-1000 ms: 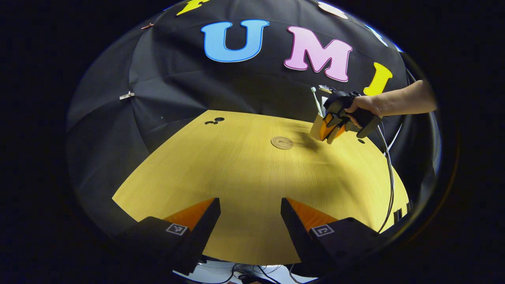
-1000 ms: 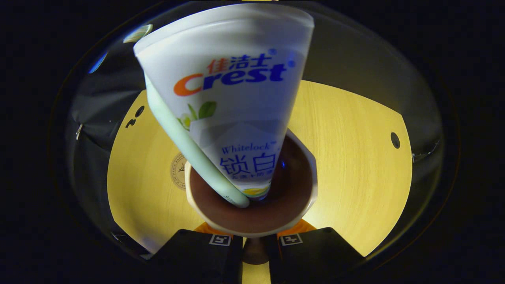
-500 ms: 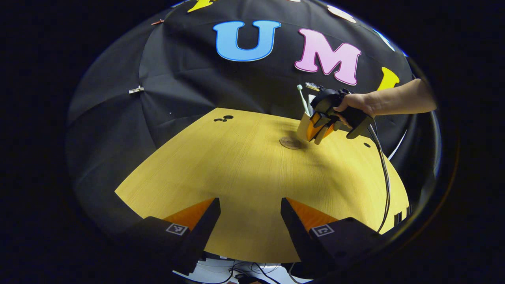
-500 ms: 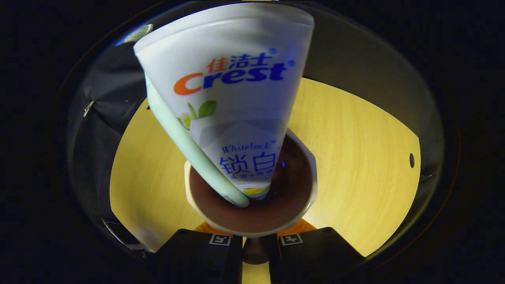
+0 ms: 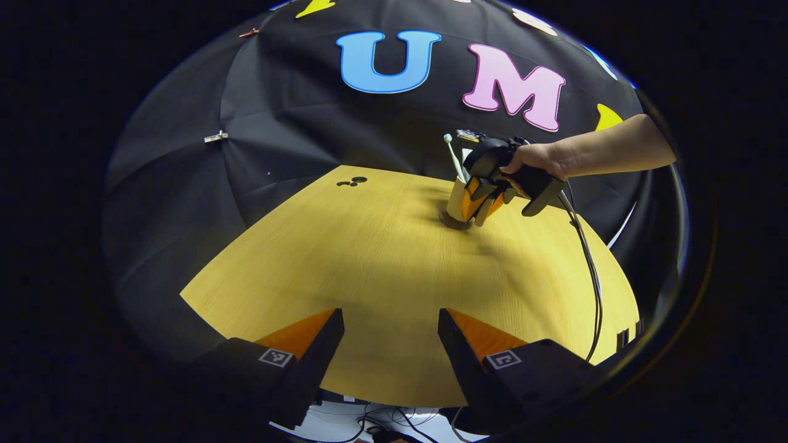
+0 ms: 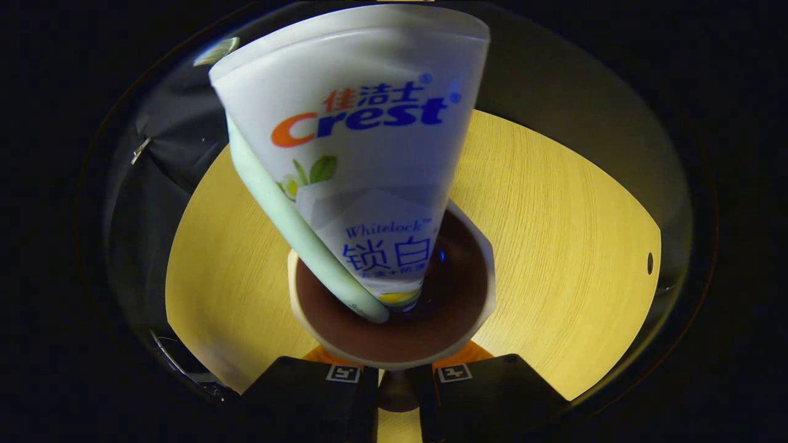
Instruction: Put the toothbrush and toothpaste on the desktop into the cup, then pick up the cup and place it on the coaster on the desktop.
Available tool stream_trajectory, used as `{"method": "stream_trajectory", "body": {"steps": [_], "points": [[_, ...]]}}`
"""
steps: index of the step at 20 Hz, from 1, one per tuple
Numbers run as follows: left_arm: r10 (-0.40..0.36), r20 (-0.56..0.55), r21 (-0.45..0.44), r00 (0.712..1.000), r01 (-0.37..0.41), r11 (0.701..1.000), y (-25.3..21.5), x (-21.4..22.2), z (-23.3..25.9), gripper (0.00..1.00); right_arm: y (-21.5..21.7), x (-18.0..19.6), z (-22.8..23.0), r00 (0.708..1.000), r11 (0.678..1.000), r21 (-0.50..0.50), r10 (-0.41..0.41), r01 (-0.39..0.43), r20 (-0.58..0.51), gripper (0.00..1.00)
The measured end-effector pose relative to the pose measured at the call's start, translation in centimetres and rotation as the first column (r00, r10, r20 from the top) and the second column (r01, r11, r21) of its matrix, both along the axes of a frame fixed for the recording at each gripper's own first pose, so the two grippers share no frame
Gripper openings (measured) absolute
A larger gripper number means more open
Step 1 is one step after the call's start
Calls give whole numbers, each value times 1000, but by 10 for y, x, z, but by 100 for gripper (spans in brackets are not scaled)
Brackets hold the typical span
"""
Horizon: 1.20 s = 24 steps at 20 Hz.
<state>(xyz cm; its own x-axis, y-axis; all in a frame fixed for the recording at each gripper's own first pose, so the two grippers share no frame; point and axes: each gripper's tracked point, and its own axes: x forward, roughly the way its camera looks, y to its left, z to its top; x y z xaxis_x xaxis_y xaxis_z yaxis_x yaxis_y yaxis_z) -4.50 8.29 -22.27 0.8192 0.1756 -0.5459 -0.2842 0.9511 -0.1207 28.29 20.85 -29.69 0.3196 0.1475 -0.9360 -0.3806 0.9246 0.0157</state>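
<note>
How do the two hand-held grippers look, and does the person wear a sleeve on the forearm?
The left gripper has two wedge-shaped fingers on black blocks, each block bearing a small square black-and-white marker. The right gripper has a bulky black body with a pistol-like handle, and a thin dark cable trails from it over the yellow wooden desktop. The person's forearm is bare, with no sleeve visible.

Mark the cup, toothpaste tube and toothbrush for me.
Beige cup with brown inside (image 6: 458,311), right gripper view, inner wall.
White toothpaste tube (image 6: 369,160), right gripper view, printed face.
Pale green toothbrush (image 6: 289,221), right gripper view, handle.
</note>
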Motion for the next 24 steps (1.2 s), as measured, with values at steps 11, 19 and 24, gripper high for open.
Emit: {"method": "stream_trajectory", "body": {"steps": [11,19,24], "points": [[55,-40,-16,998,-55,998,17,-15,-12,98,4,2,-9,1000,999,-24,-24,23,-17,35],[21,-16,15,1000,-21,1000,11,-9,8,98,-10,-7,36,997,999,22,-25,24,67,99],[-30,58,32,998,28,999,-2,11,46,98,-40,-26,111,968,989,125,-107,80,227,98]]}}
